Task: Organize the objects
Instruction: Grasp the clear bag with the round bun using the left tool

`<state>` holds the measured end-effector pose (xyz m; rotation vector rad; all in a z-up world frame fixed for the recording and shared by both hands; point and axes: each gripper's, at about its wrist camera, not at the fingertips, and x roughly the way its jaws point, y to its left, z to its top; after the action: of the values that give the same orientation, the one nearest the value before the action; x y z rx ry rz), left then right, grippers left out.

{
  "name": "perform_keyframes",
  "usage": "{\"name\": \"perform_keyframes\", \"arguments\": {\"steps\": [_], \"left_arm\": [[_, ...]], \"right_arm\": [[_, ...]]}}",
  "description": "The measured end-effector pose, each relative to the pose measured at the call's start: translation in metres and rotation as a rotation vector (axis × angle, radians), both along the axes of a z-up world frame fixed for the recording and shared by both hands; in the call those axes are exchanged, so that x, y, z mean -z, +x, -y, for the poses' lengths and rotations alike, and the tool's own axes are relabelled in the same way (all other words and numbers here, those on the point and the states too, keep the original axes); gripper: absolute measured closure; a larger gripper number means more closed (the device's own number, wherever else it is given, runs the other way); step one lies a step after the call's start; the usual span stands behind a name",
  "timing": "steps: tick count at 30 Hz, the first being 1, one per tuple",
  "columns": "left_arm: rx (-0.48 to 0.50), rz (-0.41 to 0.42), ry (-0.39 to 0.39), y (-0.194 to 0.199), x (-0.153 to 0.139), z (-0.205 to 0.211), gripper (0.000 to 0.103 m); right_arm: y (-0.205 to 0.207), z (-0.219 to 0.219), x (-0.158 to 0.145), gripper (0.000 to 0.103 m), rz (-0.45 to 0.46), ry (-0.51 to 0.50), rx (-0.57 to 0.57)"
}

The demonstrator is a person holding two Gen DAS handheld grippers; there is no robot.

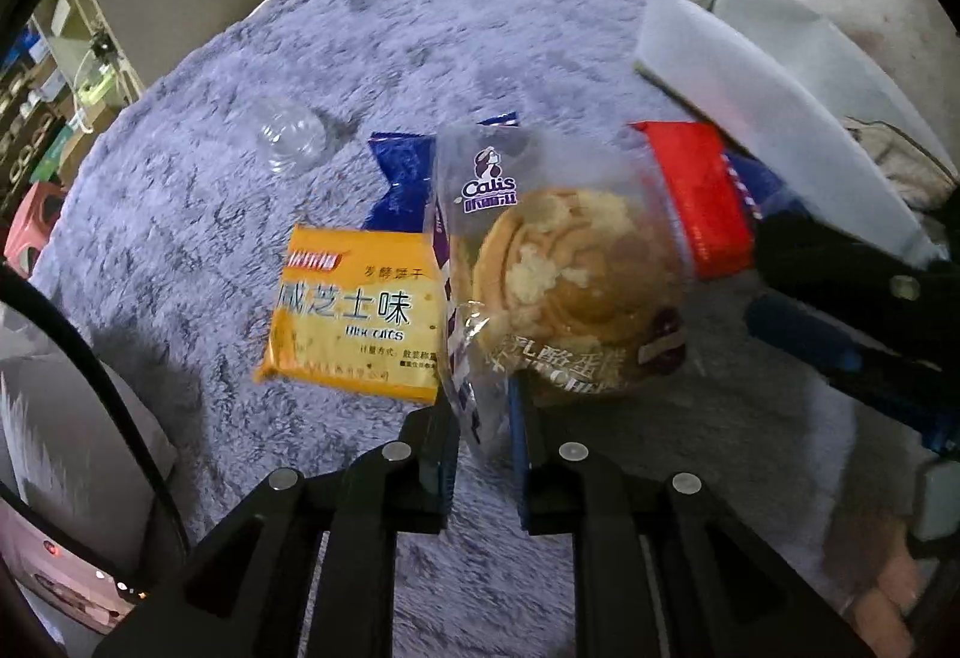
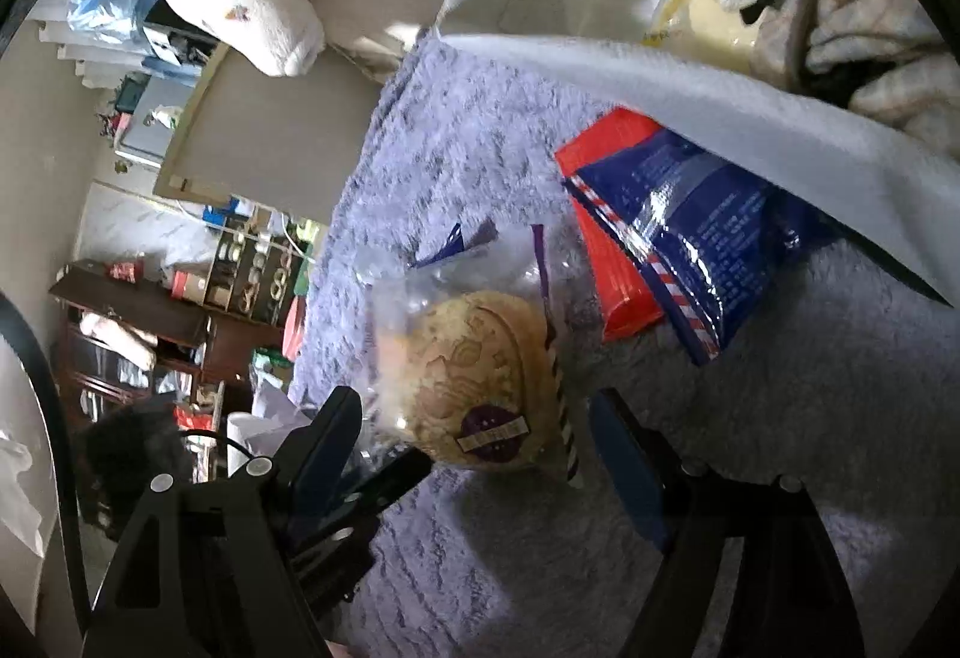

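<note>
While the left gripper (image 1: pixel 485 454) pinched the edge of the clear-wrapped pastry (image 1: pixel 558 292) above the lilac rug (image 1: pixel 420 58), the right gripper (image 2: pixel 480 454) stood open around it, the yellow biscuit pack (image 1: pixel 354 316) lying at nine o'clock.

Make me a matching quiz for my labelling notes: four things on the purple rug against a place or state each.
1. clear-wrapped pastry
2. yellow biscuit packet
3. clear plastic cup
4. red and blue snack bag

a. partly under a white sheet
b. lying alone on the rug
c. pinched at its wrapper by the left gripper
d. flat beside the pastry

Pairs: 1-c, 2-d, 3-b, 4-a
</note>
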<state>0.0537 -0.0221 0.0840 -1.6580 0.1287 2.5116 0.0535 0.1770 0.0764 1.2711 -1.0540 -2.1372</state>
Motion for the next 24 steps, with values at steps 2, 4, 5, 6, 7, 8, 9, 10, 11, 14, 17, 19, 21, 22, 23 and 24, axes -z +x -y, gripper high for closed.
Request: {"name": "perform_keyframes", "arguments": {"steps": [2,4,5,6,7,8,9,10,11,14,17,19,21,22,23,24], "left_arm": [[-0.017,0.004,0.040,-0.001,-0.002,0.005,0.087],[-0.035,0.010,0.091,0.000,-0.004,0.010,0.083],[-0.049,0.015,0.139,-0.001,-0.006,0.016,0.082],[-0.060,0.020,0.167,-0.001,-0.006,0.020,0.080],[-0.073,0.025,0.194,-0.002,-0.007,0.023,0.080],[-0.095,0.031,0.225,-0.002,-0.009,0.029,0.080],[-0.110,0.030,0.237,-0.001,-0.010,0.032,0.080],[-0.128,0.026,0.256,-0.001,-0.012,0.037,0.080],[-0.143,0.016,0.271,0.001,-0.016,0.039,0.080],[-0.157,-0.015,0.320,0.004,-0.026,0.044,0.079],[-0.151,-0.043,0.379,0.006,-0.034,0.047,0.079],[-0.151,-0.059,0.386,0.007,-0.036,0.048,0.079],[-0.154,-0.069,0.389,0.004,-0.036,0.051,0.079],[-0.157,-0.076,0.395,0.003,-0.035,0.051,0.079],[-0.157,-0.078,0.399,0.003,-0.034,0.051,0.079],[-0.159,-0.084,0.408,0.002,-0.034,0.052,0.079]], "right_arm": [[0.000,0.002,-0.005,0.024,-0.020,0.016,0.003],[0.002,0.004,-0.005,0.024,-0.027,0.056,0.007],[0.001,0.005,-0.006,0.024,-0.025,0.072,0.007],[0.001,0.006,-0.006,0.024,-0.022,0.095,0.011],[0.001,0.008,-0.006,0.024,-0.021,0.122,0.016],[0.001,0.010,-0.008,0.024,-0.022,0.146,0.021],[0.001,0.011,-0.008,0.024,-0.025,0.172,0.025],[0.000,0.013,-0.010,0.024,-0.030,0.201,0.027],[0.001,0.015,-0.011,0.024,-0.037,0.235,0.030],[0.002,0.022,-0.013,0.024,-0.054,0.310,0.027],[0.003,0.027,-0.016,0.024,-0.078,0.348,0.016],[0.004,0.031,-0.019,0.024,-0.098,0.373,0.008],[0.005,0.034,-0.020,0.024,-0.115,0.394,0.002],[0.005,0.035,-0.021,0.024,-0.119,0.400,-0.001],[0.005,0.036,-0.022,0.024,-0.121,0.403,-0.004],[0.004,0.036,-0.022,0.024,-0.123,0.403,-0.008]]}}
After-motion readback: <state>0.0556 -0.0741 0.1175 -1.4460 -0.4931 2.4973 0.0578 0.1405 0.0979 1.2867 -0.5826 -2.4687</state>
